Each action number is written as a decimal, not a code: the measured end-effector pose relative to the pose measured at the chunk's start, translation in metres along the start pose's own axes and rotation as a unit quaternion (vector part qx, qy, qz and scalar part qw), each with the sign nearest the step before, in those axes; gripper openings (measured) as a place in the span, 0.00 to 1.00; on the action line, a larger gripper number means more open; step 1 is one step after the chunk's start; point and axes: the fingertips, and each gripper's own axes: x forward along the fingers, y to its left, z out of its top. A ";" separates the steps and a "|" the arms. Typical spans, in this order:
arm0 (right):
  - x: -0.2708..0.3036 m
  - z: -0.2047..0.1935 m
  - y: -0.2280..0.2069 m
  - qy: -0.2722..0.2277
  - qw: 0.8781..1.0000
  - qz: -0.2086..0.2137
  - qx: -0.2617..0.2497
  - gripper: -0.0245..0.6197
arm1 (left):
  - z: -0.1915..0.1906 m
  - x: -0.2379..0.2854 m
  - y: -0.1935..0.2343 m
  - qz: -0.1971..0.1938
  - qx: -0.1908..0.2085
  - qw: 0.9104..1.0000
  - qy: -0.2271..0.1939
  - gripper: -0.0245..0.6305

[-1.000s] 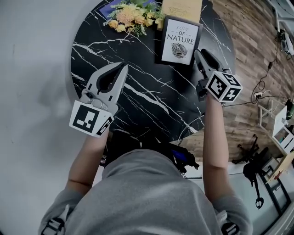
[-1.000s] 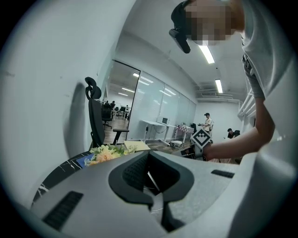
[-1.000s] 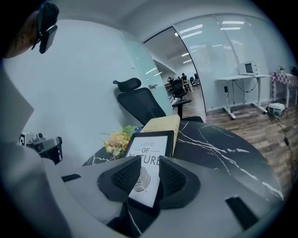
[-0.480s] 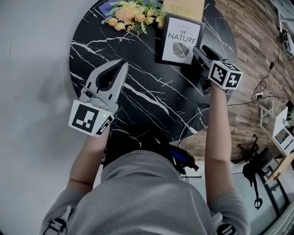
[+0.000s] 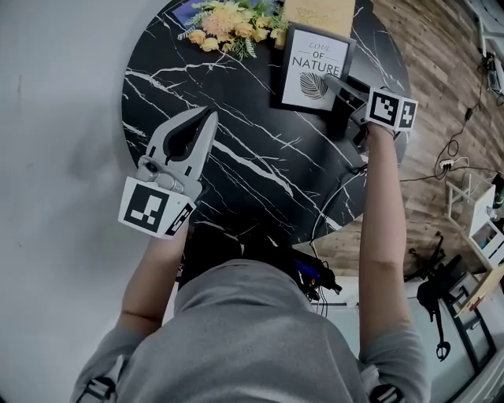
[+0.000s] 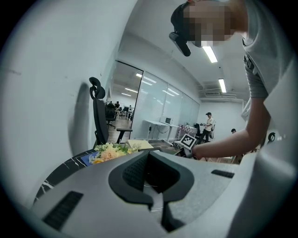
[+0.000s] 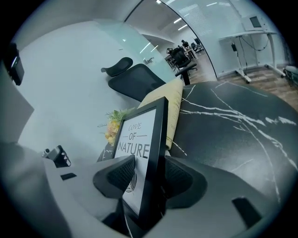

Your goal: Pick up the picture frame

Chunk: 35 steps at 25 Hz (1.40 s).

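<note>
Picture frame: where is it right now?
In the head view the picture frame stands on the far right part of the table, just right of the flowers, its near edge between the open jaws of the right claw.

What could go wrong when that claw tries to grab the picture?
1. The right gripper has the picture frame between its open jaws, but only near one side edge. Gripped there, the frame might swing or slip when lifted.
2. The frame stands on the marble table, so a bump before the jaws close could knock it over, perhaps towards the flowers nearby.
</note>
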 end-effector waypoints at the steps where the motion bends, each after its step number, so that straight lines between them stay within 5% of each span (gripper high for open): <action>1: 0.000 0.000 0.000 0.002 1.000 0.008 0.009 0.34 | 0.000 -0.001 0.001 0.001 -0.001 1.000 0.000 0.05; 18: -0.011 0.000 0.003 0.019 0.996 0.059 0.062 0.23 | -0.001 -0.016 0.001 0.011 -0.012 1.000 -0.010 0.05; 23: -0.016 0.005 0.042 -0.002 0.982 0.172 0.077 0.17 | 0.001 -0.019 -0.004 0.011 -0.013 1.000 -0.012 0.05; 35: -0.033 -0.003 0.049 -0.028 0.976 0.187 0.106 0.16 | 0.002 -0.028 -0.007 0.017 -0.015 1.000 -0.018 0.05</action>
